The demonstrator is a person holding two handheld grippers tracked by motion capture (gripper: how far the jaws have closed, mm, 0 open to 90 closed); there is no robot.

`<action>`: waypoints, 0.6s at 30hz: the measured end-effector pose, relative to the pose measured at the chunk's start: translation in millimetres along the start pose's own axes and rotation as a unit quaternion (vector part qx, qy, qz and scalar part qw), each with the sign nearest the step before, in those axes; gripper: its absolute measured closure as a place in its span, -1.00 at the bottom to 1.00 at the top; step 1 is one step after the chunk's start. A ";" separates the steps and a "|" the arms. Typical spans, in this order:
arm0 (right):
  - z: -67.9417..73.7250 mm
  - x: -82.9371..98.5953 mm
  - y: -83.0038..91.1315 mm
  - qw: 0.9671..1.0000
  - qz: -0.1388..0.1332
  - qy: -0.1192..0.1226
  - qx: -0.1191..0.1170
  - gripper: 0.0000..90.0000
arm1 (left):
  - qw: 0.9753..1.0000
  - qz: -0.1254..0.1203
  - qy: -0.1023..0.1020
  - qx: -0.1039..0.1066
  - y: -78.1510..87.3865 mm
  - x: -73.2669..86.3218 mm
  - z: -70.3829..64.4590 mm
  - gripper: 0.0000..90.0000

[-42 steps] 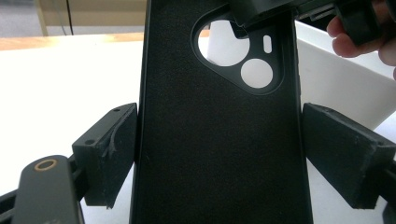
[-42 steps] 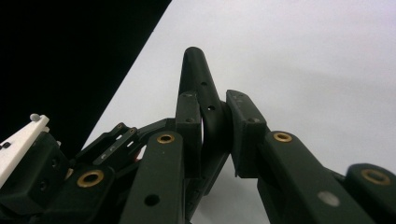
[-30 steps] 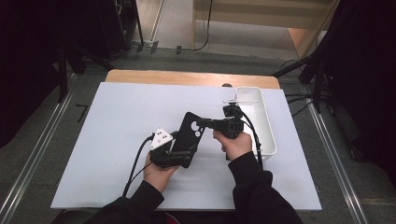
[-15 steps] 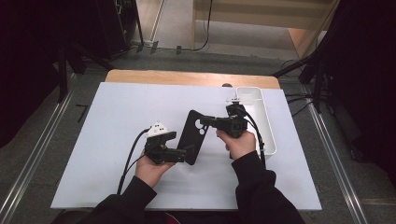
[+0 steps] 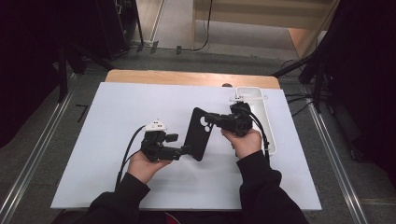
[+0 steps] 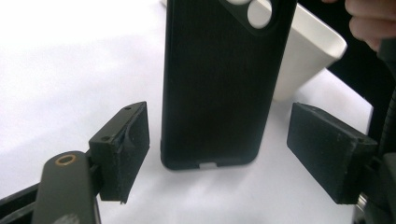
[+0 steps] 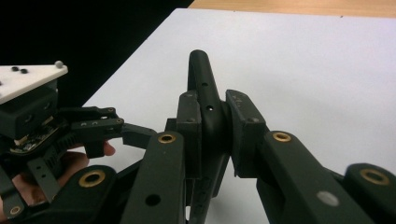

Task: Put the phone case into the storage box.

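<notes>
phone case held at one end, waiting for a second grip at the other

we take the black phone case (image 5: 200, 134) as our landmark. nearest to us, at the case's lower end, sits the left gripper (image 5: 186, 150). in the left gripper view its two pads stand wide apart, one to each side of the case's bottom edge with the port cutout, and neither pad touches the case; white table shows in the gap on both sides. so the left gripper (image 6: 217, 156) is open and the case lies straight ahead of it, between the jaws, with its long axis running away along the gripper's own line of sight.

in the high view the left hand (image 5: 144, 164) lies low and close to the table (image 5: 116, 107) beside the case's lower end, its gripper pointing across toward that end.

farther off, at the case's upper end by the camera holes, the right gripper (image 5: 211, 119) is clamped on the case. the right gripper view shows it plainly: its pads press the thin edge of the case (image 7: 205, 105) from both sides, the case standing on edge between them. the right hand (image 5: 243, 140) is raised beside the case, so the case hangs tilted off the table, upper end high.

beyond the case's upper end lies the white tray (image 5: 266, 116), apart from it.

we judge that the coming move turns on the left jaws: they already straddle the lower end, so closing should be enough to take it.
</notes>
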State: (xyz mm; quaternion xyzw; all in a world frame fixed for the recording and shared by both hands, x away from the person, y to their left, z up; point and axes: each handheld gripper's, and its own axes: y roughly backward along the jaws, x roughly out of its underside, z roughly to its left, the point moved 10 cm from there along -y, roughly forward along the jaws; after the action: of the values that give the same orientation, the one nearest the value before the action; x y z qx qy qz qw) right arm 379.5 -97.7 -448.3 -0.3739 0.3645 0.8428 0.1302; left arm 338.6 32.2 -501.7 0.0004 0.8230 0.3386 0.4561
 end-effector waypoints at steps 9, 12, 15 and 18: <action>3.1 -4.3 7.5 0.999 -0.013 0.039 -0.011 0.66 | 1.000 0.021 -0.006 0.021 6.8 -1.2 -2.1 -0.35; 3.5 -5.8 9.9 0.998 -0.015 0.056 -0.011 0.66 | 0.999 0.026 -0.006 0.025 8.5 -0.8 -1.7 -0.35; 4.7 -6.8 12.6 0.997 -0.018 0.078 -0.014 0.66 | 0.999 0.034 -0.011 0.028 10.7 0.0 -1.8 -0.36; 5.7 -6.1 15.0 0.996 -0.012 0.088 -0.023 0.66 | 0.998 0.041 -0.021 0.032 12.3 1.4 -3.0 -0.36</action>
State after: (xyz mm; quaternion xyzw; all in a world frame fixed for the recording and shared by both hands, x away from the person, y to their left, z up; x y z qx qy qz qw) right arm 373.3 -103.8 -433.5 -0.4542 0.3508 0.8130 0.0987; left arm 331.7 40.5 -494.9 0.0560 0.8227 0.3310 0.4587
